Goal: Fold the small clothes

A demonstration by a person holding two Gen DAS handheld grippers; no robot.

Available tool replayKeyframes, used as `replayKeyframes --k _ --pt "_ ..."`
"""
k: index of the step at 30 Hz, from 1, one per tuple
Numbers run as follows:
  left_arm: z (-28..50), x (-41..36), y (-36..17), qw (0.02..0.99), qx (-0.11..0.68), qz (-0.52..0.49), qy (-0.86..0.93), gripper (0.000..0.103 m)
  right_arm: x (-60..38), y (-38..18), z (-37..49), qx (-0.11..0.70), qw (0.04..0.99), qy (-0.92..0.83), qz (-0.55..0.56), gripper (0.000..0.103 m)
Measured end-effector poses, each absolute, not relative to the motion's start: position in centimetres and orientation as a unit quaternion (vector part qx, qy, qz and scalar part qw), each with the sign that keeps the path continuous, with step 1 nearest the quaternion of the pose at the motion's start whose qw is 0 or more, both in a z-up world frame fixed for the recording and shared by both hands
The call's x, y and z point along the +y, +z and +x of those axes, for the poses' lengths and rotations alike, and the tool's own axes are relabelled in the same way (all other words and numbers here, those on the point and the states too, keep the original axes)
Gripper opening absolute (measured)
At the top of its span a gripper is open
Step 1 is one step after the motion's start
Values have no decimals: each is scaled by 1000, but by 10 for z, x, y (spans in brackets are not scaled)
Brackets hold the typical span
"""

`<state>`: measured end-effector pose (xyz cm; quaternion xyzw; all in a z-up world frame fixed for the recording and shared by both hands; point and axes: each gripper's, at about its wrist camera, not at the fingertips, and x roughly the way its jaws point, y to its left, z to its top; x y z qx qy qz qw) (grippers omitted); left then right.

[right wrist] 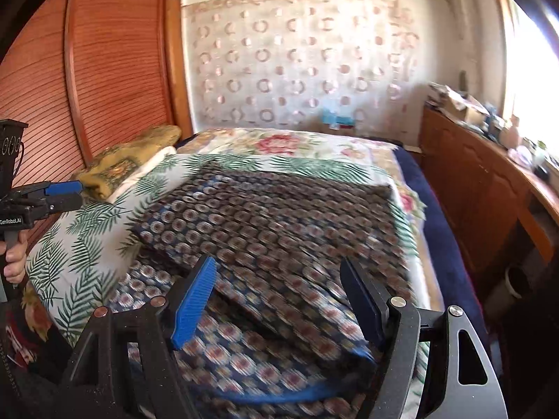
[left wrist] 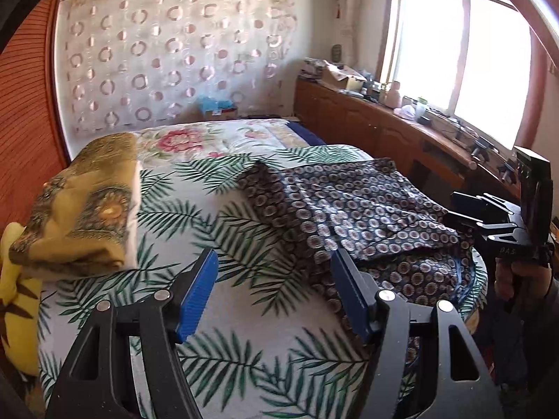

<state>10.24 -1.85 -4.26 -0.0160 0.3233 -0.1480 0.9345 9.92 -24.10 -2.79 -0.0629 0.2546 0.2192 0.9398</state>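
A dark blue garment (left wrist: 349,206) printed with small rings lies partly folded on the palm-leaf bedsheet (left wrist: 195,209). One flap is laid over the rest. My left gripper (left wrist: 273,256) hovers open over the sheet at the garment's left edge, and nothing sits between its blue pads (left wrist: 197,293). My right gripper (right wrist: 279,265) is open just above the garment (right wrist: 272,216), whose blue-trimmed near hem passes under its fingers. Each gripper shows in the other's view: the right gripper (left wrist: 457,211) at the garment's right side, the left gripper (right wrist: 78,195) at its left.
A folded yellow-brown blanket (left wrist: 80,202) sits on the bed's left, with a yellow cushion (left wrist: 14,296) below it. A floral quilt (left wrist: 195,139) covers the far half. A cluttered wooden cabinet (left wrist: 384,129) runs under the window. A slatted wooden panel (right wrist: 115,63) stands left.
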Motion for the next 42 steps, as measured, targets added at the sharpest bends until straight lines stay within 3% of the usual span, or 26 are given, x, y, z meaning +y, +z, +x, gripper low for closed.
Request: replayKeyframes --k 20,36,39,42 --pt "95 19 -54 941 318 -30 -108 68 -158 -26 147 264 906 299 -142 75" --pt "95 20 -63 937 327 -43 -116 68 -101 -71 203 351 844 328 -239 75" --pt "96 19 -65 936 330 -42 -118 68 -99 -78 208 352 843 329 -238 64" --pt "96 18 -66 935 332 -41 -119 68 -100 -78 210 347 845 335 -232 35"
